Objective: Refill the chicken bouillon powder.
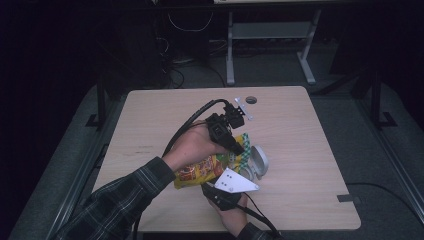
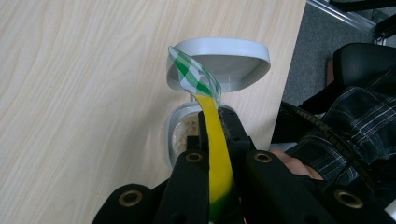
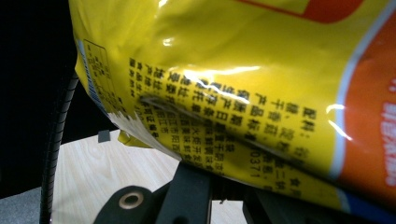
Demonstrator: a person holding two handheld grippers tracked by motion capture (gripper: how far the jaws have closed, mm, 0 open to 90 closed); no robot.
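Left gripper pinching yellow snack bag edge, right gripper state unclear, grey hinged container open, pale crumbs inside.

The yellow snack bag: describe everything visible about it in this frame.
The glossy yellow plastic snack bag has red-orange panels, small black print and a green-and-white checked top strip. It is held off the light wooden table, lying tilted between the two hands. The left claw is shut on its top edge, which stands right over the small open grey container with its hinged lid up. The right claw is at the bag's lower end, its jaws covered by the film. One bottom corner looks jagged.
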